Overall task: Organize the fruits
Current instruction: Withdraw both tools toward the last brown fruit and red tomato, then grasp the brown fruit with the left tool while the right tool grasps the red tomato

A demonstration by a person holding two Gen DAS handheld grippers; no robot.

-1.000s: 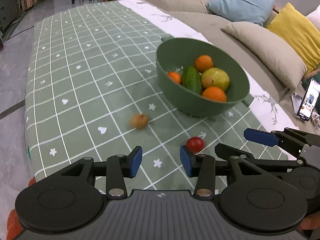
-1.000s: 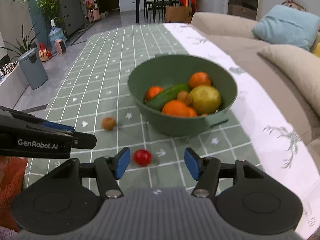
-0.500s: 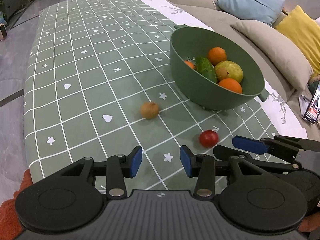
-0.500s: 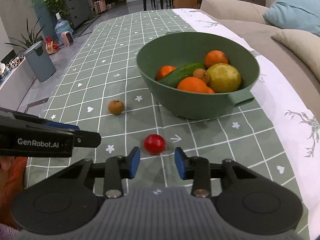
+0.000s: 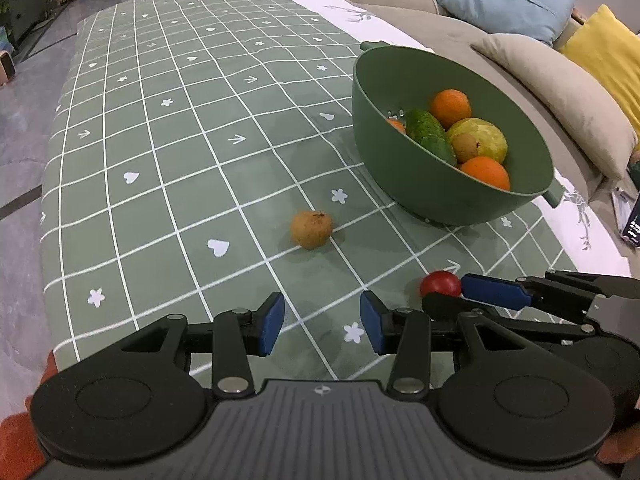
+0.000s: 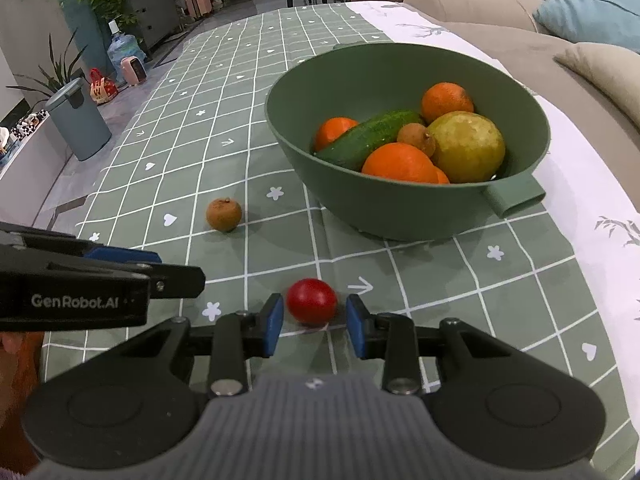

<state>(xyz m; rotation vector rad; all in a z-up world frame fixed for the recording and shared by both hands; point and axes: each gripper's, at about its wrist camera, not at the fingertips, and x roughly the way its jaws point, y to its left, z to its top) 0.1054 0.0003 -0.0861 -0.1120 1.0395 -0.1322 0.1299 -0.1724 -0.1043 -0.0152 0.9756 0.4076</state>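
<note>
Here the green checked tablecloth [image 6: 240, 92] spreads over the whole table, printed with white hearts, stars and arrows. On it stands the green bowl [image 6: 400, 208], a deep round dish with a stubby handle turned toward the camera in the right wrist view. Inside lie a yellow-green pear-like fruit [image 6: 468, 148], three oranges [image 6: 400, 162], a small brown fruit, and a dark cucumber [image 6: 370, 140] whose long axis runs slantwise across the bowl, one end low by the near-left wall, the other rising toward the middle. The left wrist view shows the same pile from the side and hides most of the orange behind the cucumber; it alone shows the yellow cushion [image 5: 612, 52] on the sofa.

Two fruits lie loose on the cloth, well apart — a rough brown longan [image 6: 224, 215], stem end up, left of the bowl, and a glossy red cherry tomato [image 6: 312, 301] nearer the cameras.

The right gripper [image 6: 314, 322] has its blue pads on either side of the tomato, a narrow gap on each side, not yet pinching it. The left gripper [image 5: 322, 326] stands spread over bare cloth — the longan lies ahead of it, the tomato to its right.
</note>
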